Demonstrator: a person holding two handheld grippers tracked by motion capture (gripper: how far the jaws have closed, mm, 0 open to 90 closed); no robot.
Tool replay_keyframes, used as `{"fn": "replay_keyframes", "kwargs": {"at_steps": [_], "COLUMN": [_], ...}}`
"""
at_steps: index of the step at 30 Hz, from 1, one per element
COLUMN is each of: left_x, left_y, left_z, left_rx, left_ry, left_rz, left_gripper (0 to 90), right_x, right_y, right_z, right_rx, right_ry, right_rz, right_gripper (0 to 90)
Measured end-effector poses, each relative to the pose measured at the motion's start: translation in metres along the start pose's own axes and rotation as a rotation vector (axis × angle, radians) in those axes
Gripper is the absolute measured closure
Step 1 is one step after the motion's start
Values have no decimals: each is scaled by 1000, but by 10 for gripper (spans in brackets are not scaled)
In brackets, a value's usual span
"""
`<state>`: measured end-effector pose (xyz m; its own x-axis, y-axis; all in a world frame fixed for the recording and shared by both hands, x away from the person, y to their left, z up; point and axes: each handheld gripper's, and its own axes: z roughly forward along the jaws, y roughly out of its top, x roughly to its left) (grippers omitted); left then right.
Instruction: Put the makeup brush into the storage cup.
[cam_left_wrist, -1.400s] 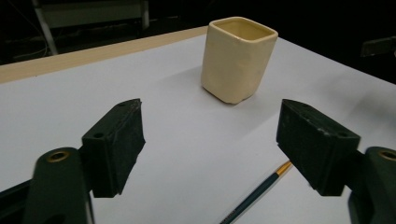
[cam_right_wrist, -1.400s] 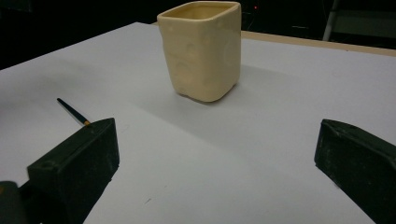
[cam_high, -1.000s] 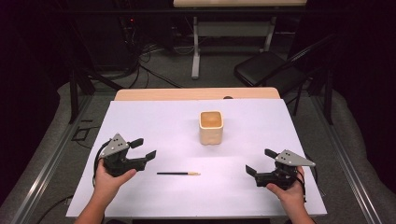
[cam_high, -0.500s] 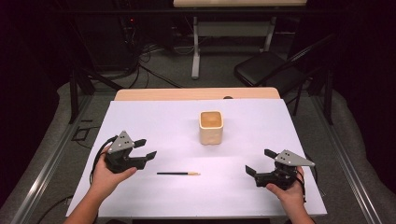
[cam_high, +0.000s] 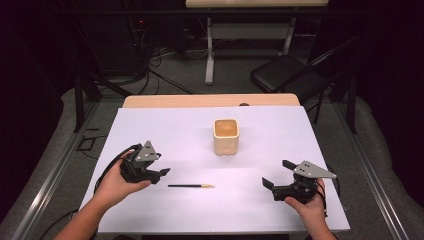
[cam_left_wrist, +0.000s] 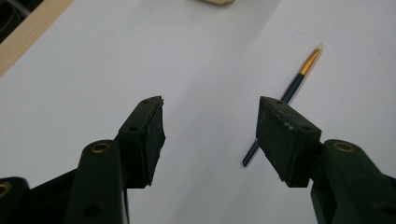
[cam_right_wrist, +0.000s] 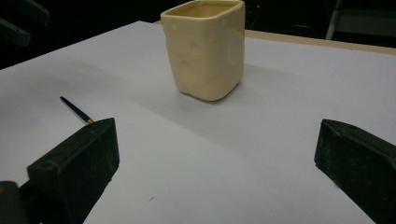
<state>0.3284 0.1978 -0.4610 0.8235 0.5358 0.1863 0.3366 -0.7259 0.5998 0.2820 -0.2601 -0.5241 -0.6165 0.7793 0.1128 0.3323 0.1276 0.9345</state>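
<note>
Cream cup (cam_high: 226, 136), white table sheet (cam_high: 165, 132), black jaws, brush (cam_high: 190, 186) — dark handle, gold ferrule

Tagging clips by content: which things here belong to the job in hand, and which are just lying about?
In the job: left gripper, open, jaws just been closing, nothing between them; pencil beside it; cream cup; right gripper, open.

Lying about: folding chair; floor cables.
</note>
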Motion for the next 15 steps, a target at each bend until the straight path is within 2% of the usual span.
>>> {"fn": "replay_keyframes", "kwargs": {"at_steps": [6,13,15], "left_x": [-3,-5,-6], "left_y": [5,11,13], "left_z": [7,10,11], "left_rx": [95,147,168], "left_ry": [5,3,12], "left_rz": [68,114,140], "left_gripper": [420,412,405], "right_x": [0,0,0], "right_y": [0,0,0], "right_z": [1,1,1], "right_rx": [-1,-2,-2], "right_ry": [1,3,3], "right_rz": [2,1,2], "right_gripper": [0,0,0]}}
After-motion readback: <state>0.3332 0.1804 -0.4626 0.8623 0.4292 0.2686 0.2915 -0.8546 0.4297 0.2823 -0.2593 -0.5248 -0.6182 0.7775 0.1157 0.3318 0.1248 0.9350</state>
